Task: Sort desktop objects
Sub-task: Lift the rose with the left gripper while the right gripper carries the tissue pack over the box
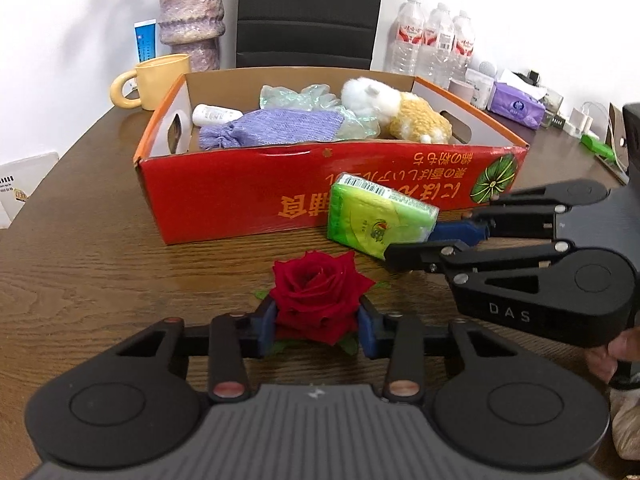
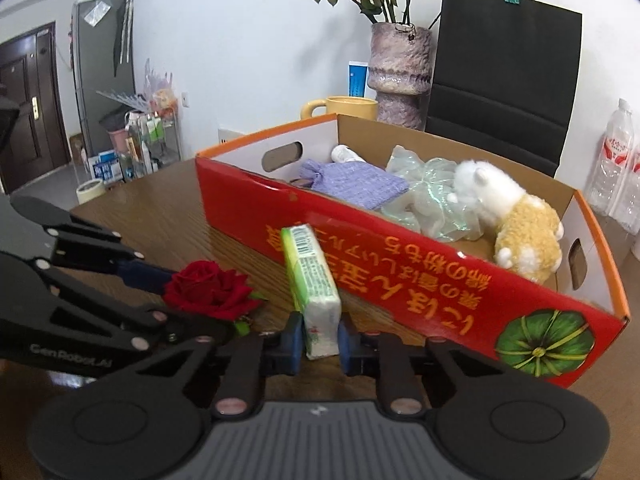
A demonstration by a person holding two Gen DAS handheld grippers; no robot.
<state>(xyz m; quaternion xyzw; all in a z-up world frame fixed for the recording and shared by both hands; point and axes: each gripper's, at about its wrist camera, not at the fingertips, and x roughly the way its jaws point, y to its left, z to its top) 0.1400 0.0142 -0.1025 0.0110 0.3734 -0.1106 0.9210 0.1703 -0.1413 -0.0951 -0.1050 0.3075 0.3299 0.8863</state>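
My left gripper (image 1: 318, 330) is shut on a red rose (image 1: 320, 292), held just over the wooden table (image 1: 100, 272). My right gripper (image 2: 319, 338) is shut on a green tissue pack (image 2: 314, 284), held on edge in front of the red cardboard box (image 2: 400, 276). In the left wrist view the tissue pack (image 1: 376, 216) and right gripper (image 1: 408, 248) are right of the rose, by the box's front wall (image 1: 248, 196). The rose (image 2: 208, 290) and left gripper (image 2: 188, 308) show at left in the right wrist view. The box holds a plush toy (image 1: 400, 112), a purple knit item (image 1: 272, 128), green film and a white bottle.
A yellow mug (image 1: 156, 80), a stone vase (image 1: 192, 12) and a black chair (image 1: 308, 12) stand behind the box. Water bottles (image 1: 432, 40), a purple tissue pack (image 1: 516, 106) and small clutter sit at the far right. The table edge curves at the left.
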